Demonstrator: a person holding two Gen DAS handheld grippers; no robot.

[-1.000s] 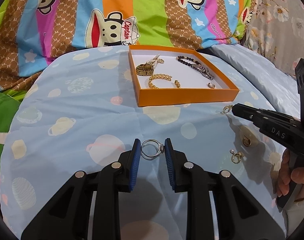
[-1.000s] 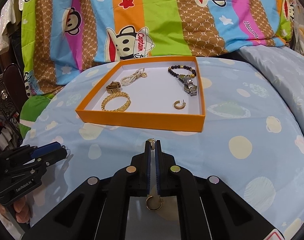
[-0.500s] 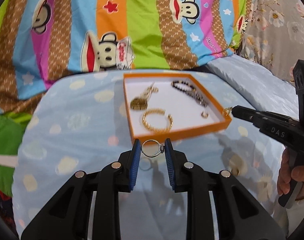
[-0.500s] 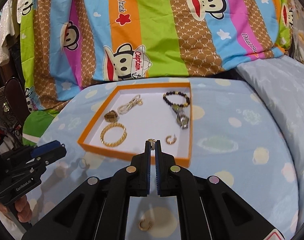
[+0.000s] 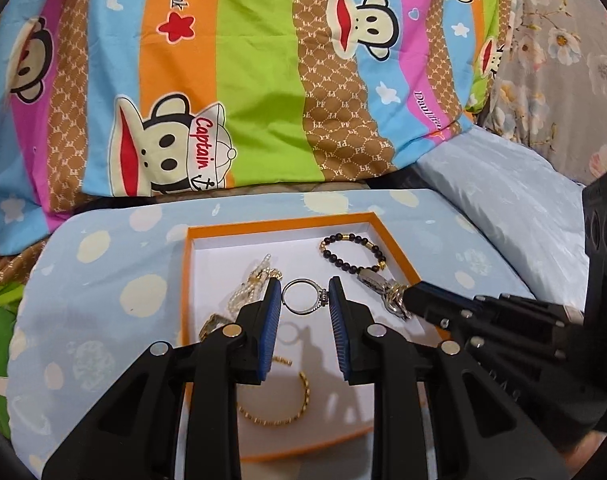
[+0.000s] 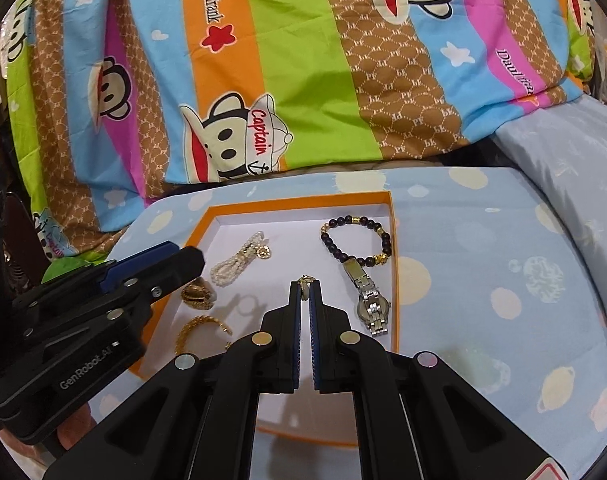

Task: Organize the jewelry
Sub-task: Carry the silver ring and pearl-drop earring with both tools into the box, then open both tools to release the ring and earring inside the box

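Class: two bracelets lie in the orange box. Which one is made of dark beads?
The beaded bracelet at the box's far right corner, beside the watch. The other, the gold chain bracelet, lies near the front left.

A silver ring [image 5: 304,297] with a small stone is pinched above the orange tray's [image 5: 399,254] white floor. A small gold earring [image 6: 304,281] is pinched above the tray's middle. Inside lie a dark bead bracelet [image 6: 355,240] and silver watch [image 6: 369,304] along the right wall, pearls [image 6: 239,260] near the far-left corner, and a gold chain bracelet [image 6: 201,334] by the left wall.
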